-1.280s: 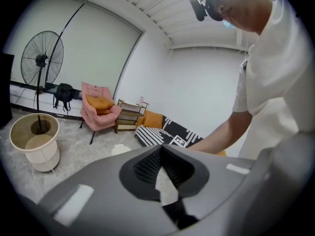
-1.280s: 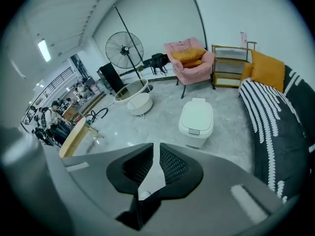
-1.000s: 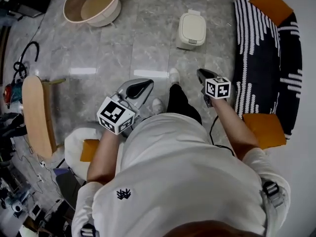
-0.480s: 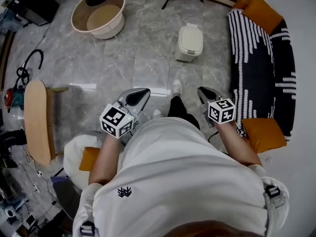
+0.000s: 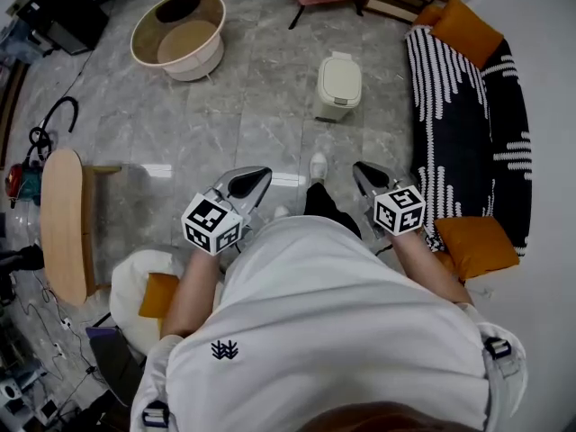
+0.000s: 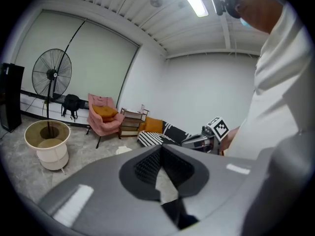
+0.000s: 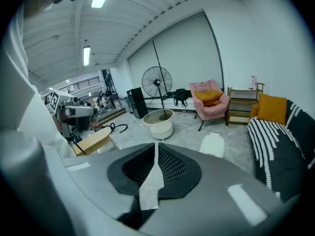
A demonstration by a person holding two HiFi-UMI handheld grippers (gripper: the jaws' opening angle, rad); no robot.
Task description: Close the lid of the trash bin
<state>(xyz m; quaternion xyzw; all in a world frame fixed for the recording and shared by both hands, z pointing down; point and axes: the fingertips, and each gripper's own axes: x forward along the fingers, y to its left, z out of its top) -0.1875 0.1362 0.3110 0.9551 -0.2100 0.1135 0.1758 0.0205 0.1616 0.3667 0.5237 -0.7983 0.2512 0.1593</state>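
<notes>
A striped sofa (image 5: 468, 124) is being shown at the right. The cream trash bin (image 5: 339, 85) is being seen on the grey floor (image 5: 225, 115) near it, lid down, well ahead of both grippers. The left gripper (image 5: 259, 175) and the right gripper (image 5: 360, 169) are being held at waist level, jaws pressed together on nothing.

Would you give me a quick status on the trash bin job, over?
Left gripper and right gripper shut, empty. Trash bin ahead, not touched; lid looks down. Nothing in between.
</notes>
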